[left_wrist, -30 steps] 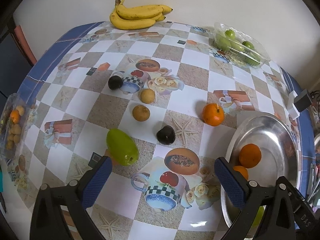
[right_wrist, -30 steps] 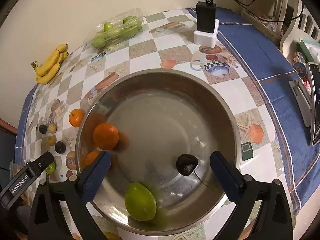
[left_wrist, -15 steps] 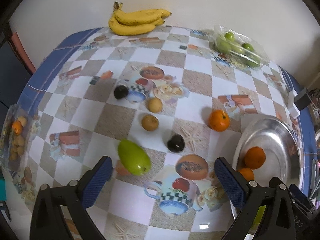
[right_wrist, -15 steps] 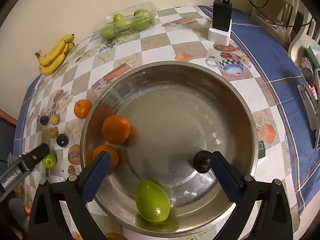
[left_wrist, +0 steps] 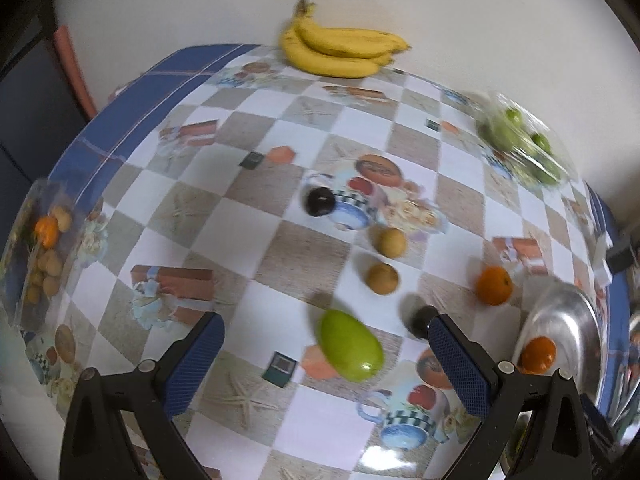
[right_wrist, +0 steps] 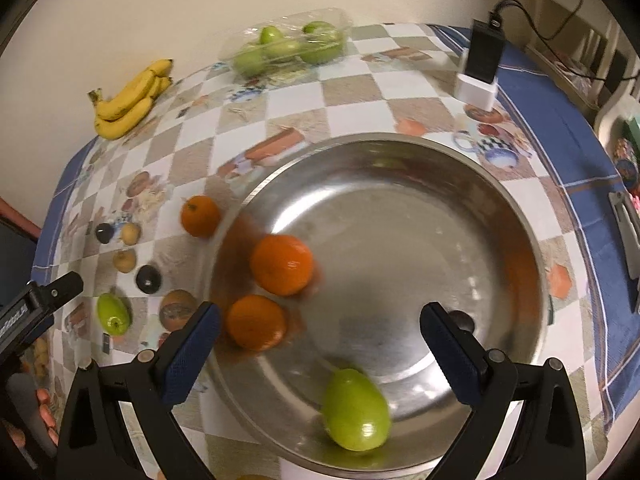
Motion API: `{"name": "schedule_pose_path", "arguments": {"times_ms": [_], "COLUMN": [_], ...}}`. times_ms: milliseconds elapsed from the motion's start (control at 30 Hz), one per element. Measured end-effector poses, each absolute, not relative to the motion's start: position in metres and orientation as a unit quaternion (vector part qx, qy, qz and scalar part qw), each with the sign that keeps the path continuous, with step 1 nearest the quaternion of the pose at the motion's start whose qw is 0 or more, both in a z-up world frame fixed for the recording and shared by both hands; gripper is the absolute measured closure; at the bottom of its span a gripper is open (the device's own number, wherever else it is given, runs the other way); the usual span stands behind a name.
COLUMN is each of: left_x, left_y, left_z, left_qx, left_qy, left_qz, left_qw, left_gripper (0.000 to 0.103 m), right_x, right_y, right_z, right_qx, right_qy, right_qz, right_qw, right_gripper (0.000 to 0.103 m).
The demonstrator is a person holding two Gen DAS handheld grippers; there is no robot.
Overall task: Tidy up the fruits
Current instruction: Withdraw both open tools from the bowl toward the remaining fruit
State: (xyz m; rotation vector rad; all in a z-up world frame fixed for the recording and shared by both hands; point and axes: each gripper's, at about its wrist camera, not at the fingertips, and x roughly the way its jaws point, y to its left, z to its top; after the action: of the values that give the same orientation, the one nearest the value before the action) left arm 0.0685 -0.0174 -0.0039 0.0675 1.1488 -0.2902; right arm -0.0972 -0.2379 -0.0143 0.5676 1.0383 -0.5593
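In the right wrist view a steel bowl (right_wrist: 520, 216) holds two oranges (right_wrist: 281, 264), a green mango (right_wrist: 355, 410) and a dark plum (right_wrist: 460, 320) partly behind my right finger. My right gripper (right_wrist: 320, 334) is open and empty above the bowl. In the left wrist view my left gripper (left_wrist: 326, 346) is open and empty above the table, with a green mango (left_wrist: 349, 345) between its fingers. Beyond lie a dark fruit (left_wrist: 420, 320), two brown fruits (left_wrist: 383, 278), another dark fruit (left_wrist: 320, 201) and an orange (left_wrist: 494, 285). The bowl (left_wrist: 576, 320) is at the right.
Bananas (left_wrist: 340, 50) lie by the back wall. A clear pack of green fruit (left_wrist: 520, 148) sits at the back right. A bag of small fruit (left_wrist: 44, 248) lies at the left edge. A black charger on a white block (right_wrist: 482, 64) stands behind the bowl.
The left gripper has swung left and moved toward the green mango. In the bowl the dark plum has rolled right, behind the right finger. The right view has tilted.
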Motion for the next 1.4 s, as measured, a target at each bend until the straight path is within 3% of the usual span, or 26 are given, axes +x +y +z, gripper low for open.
{"name": "schedule_pose_path", "arguments": {"times_ms": [467, 1233, 1400], "left_x": [0.091, 0.108, 0.111], "left_y": [0.023, 0.026, 0.026], "left_z": [-0.008, -0.037, -0.041], "left_qx": [0.003, -0.048, -0.062], "left_qy": [0.540, 0.570, 0.579], "left_qz": [-0.101, -0.105, -0.106], "left_qw": [0.836, 0.813, 0.806], "left_gripper": [0.000, 0.000, 0.000], "right_x": [-0.045, 0.021, 0.032], "right_y": [-0.176, -0.145, -0.144], "right_z": [0.003, -0.034, -0.047], "right_qx": [0.222, 0.196, 0.189], "right_qy": [0.460, 0.496, 0.510], "right_qz": [-0.162, -0.104, -0.100], "right_qw": [0.844, 0.839, 0.833], "right_gripper": [0.003, 0.004, 0.023]}}
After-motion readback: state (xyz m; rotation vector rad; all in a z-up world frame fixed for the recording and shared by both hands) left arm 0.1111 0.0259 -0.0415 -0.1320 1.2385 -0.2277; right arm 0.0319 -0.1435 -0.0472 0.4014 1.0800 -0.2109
